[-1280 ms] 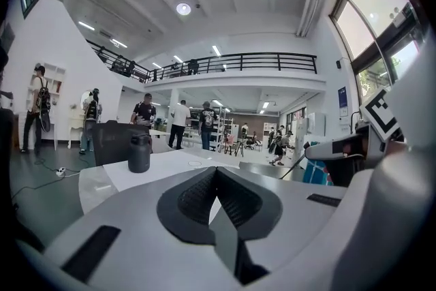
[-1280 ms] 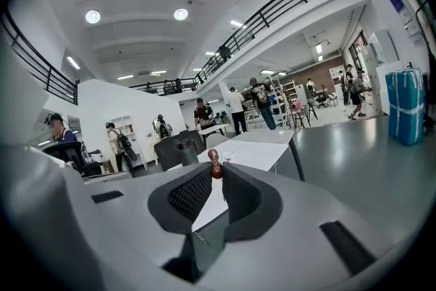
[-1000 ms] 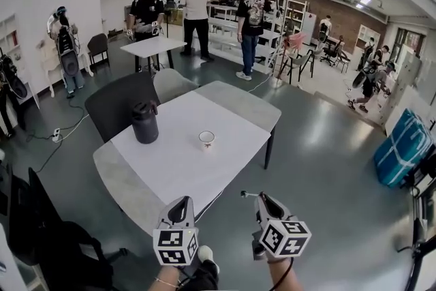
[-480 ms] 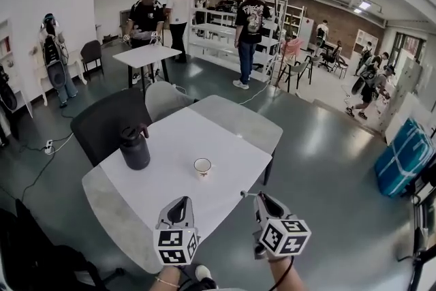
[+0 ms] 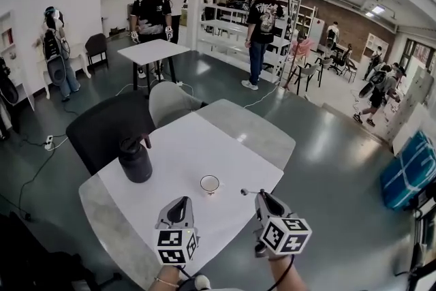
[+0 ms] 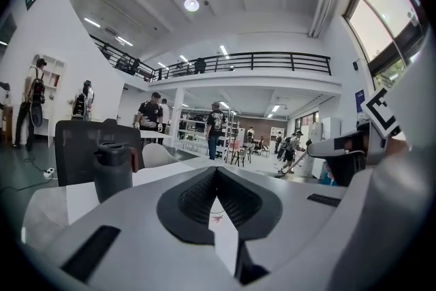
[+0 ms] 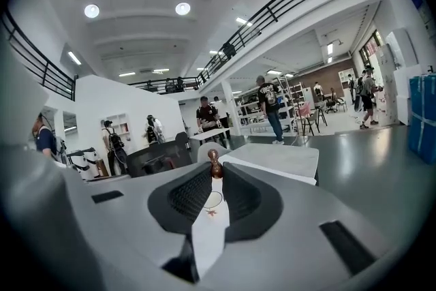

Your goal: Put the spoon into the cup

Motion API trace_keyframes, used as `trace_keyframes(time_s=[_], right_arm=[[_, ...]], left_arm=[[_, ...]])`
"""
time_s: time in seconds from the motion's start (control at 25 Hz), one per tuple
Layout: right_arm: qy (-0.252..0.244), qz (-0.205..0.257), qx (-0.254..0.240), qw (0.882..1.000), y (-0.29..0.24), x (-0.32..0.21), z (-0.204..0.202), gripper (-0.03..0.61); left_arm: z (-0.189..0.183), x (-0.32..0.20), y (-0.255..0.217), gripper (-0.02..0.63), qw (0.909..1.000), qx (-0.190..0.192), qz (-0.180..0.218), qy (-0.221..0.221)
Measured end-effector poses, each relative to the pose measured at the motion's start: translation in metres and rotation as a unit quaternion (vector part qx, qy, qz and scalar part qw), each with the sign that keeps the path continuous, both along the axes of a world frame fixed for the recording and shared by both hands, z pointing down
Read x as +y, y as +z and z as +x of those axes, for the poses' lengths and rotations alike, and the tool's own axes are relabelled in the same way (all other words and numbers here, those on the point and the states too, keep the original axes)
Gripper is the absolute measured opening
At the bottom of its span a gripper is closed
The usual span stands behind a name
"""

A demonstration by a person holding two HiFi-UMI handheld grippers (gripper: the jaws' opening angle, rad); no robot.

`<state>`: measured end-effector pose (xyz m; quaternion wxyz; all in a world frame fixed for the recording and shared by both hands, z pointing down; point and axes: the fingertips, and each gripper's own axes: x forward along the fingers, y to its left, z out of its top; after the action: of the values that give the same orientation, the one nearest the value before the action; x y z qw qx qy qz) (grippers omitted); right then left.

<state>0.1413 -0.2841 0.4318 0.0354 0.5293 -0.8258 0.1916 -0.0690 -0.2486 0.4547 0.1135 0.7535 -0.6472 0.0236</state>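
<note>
Spoon held short of the cup, right side
Right gripper (image 5: 261, 197) has narrow jaws clamped on the slim spoon with a brown rounded end (image 7: 214, 164); the small white round cup (image 5: 210, 183) stands near, to its left, on the white table (image 5: 178, 143). Better to bring the tip above the rim, centre it, lower, then release. Left gripper (image 5: 178, 205), jaws together and empty, is best kept aside

Holds left gripper (image 5: 180, 206) low, pointing forward and slightly down, jaws together, nothing between. Holds right gripper (image 5: 263, 199) just beside it, same heading, jaws pinched on spoon (image 5: 246, 193), which sticks out leftward past tips. Markers cubes face up.
</note>
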Motion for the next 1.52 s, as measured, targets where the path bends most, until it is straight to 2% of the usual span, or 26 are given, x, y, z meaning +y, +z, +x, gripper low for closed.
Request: trace_keyframes(time_s=[0.52,1.16,1.52], right_arm=[[-0.012,-0.02,0.01,1.0,0.006,-0.042,-0.014,0.067],[-0.064,-0.036,0.02,0.997,0.012,-0.082,-0.025,0.067],[-0.097,-0.051,0.015,0.994,0.024,-0.092,-0.046,0.067]], left_arm=[[-0.014,-0.026,0.015,0.018,0.9995,0.014,-0.025,-0.014],[-0.009,-0.054,0.027,0.018,0.9978,0.013,-0.046,-0.045],[-0.015,-0.051,0.039,0.018,0.9956,0.008,-0.062,-0.069]])
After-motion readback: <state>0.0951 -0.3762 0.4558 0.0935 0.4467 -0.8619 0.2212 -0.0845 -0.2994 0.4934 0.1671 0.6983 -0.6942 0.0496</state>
